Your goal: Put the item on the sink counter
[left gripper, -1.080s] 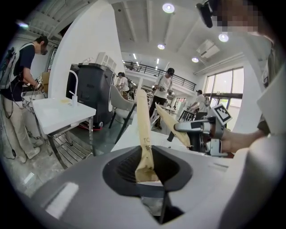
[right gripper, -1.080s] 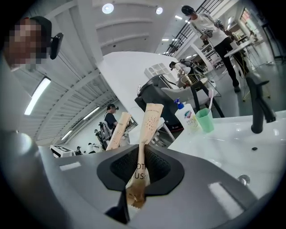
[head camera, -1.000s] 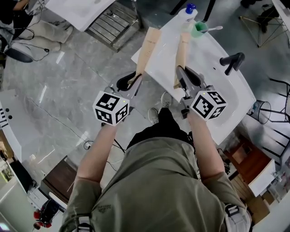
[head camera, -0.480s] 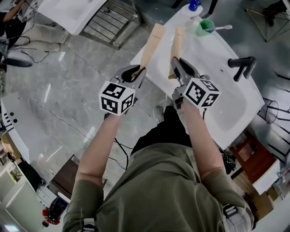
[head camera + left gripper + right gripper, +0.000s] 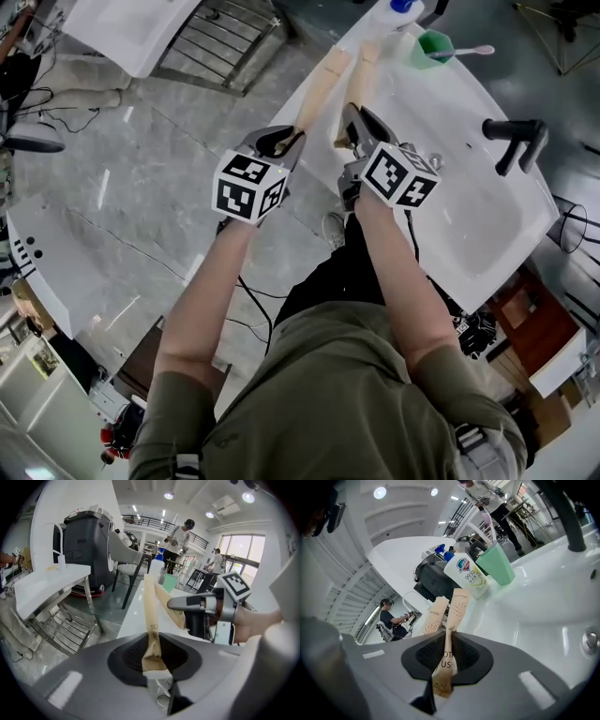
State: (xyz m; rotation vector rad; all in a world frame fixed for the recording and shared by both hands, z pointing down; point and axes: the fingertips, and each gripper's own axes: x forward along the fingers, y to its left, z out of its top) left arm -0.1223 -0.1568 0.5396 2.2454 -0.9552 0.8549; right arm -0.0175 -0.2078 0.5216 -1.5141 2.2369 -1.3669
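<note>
Each gripper holds one long tan paper packet by its near end. My left gripper [image 5: 287, 142] [image 5: 152, 657] is shut on the left packet [image 5: 321, 82] [image 5: 150, 603], which reaches over the left edge of the white sink counter [image 5: 427, 117]. Just to its right, my right gripper [image 5: 349, 124] [image 5: 446, 662] is shut on the right packet [image 5: 360, 67] [image 5: 456, 607], which points across the counter toward a white bottle [image 5: 468, 575]. The two packets lie close together, almost parallel. The right gripper also appears in the left gripper view [image 5: 194, 603].
At the counter's far end stand a blue-capped white bottle [image 5: 394, 11] and a green cup [image 5: 433, 44] [image 5: 497, 564] with a toothbrush in it. A black faucet [image 5: 514, 139] rises at the right, by the basin [image 5: 487, 220]. Grey floor and a metal rack [image 5: 225, 42] lie left of the counter.
Both grippers have moved up the picture toward the counter's far end and drawn closer together, each still holding its packet. The packets' tips now reach nearer the bottle and cup.
</note>
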